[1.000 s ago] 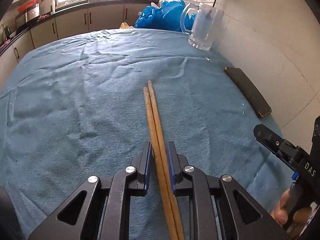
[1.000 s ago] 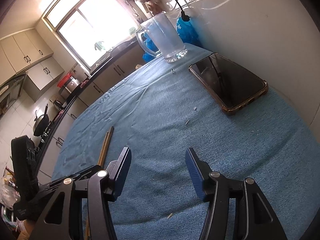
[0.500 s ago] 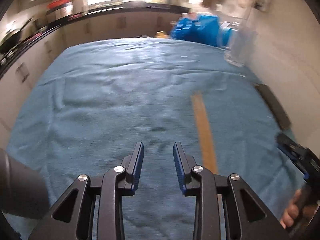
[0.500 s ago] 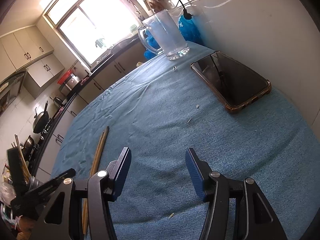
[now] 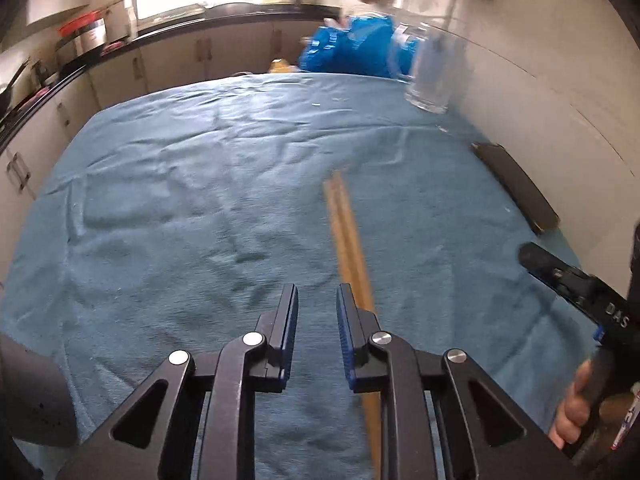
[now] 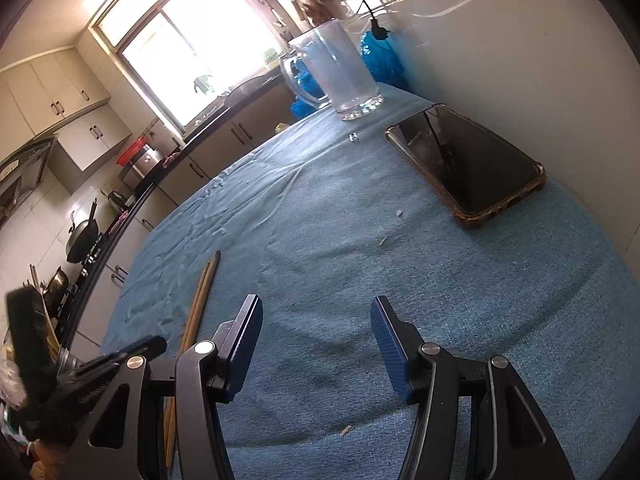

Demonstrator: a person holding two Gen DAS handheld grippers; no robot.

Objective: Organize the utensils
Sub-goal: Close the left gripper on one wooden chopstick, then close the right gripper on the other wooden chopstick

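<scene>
- My left claw (image 5: pixel 317 300) hangs over the wrinkled blue cloth (image 5: pixel 192 208) that covers the table, its 2 blue-padded jaws a narrow gap apart and closing, with nothing between them but cloth.
- The pair of long wooden chopsticks (image 5: pixel 347 236) lies flat on that cloth, the 2 sticks side by side, just to the right of my left claw; their near end runs under the right finger (image 5: pixel 347 332) of that claw, outside the gap.
- From my right wrist camera the same chopsticks (image 6: pixel 202 294) show at the left, tips pointing toward the far side of the table.
- My right claw (image 6: pixel 316 322) hovers over bare cloth, jaws roughly half spread, holding nothing.
- A hand (image 5: pixel 572 412) wraps the handle of that right claw at the edge of the left view.
- A clear glass mug with a handle (image 6: pixel 340 72) stands upright at the far right corner of the table, near the white wall.
- A black phone in a brown case (image 6: pixel 468 160) lies flat between the mug and my right claw, along the wall side.
- A crumpled blue plastic bag (image 5: pixel 352 50) sits behind the mug.
- The left view is blurred.
</scene>
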